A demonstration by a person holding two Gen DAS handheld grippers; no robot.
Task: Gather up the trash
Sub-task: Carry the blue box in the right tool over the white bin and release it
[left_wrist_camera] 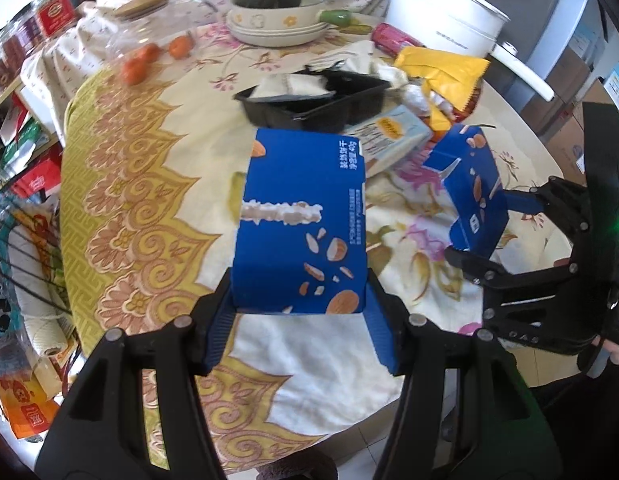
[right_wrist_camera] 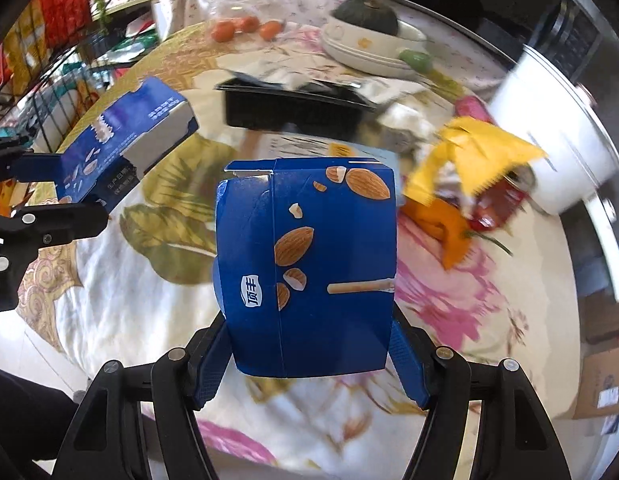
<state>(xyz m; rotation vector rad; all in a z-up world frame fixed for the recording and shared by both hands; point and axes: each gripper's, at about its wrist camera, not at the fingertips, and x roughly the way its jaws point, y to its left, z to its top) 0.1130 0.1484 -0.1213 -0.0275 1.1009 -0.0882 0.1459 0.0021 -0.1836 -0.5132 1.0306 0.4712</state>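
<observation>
My left gripper [left_wrist_camera: 299,300] is shut on a blue almond-snack box [left_wrist_camera: 301,224], held above the flowered tablecloth [left_wrist_camera: 149,208]. Out to the right, my right gripper [left_wrist_camera: 489,228] grips a second blue box [left_wrist_camera: 475,184]. In the right wrist view that box [right_wrist_camera: 309,264] sits upright between the right gripper's [right_wrist_camera: 309,320] blue pads, lifted off the table. At the left edge of that view, the left gripper [right_wrist_camera: 69,190] carries its box [right_wrist_camera: 125,148]. More trash lies behind: a black plastic tray [left_wrist_camera: 321,100], a yellow wrapper [left_wrist_camera: 445,70] and a pale carton [left_wrist_camera: 393,136].
A white cooking pot [left_wrist_camera: 441,12] stands at the back right. Behind the tray, a cream dish [left_wrist_camera: 277,24] holds a dark squash. Oranges [left_wrist_camera: 141,66] lie at the back left. Wire shelving with packets [left_wrist_camera: 21,184] stands beyond the table's left edge.
</observation>
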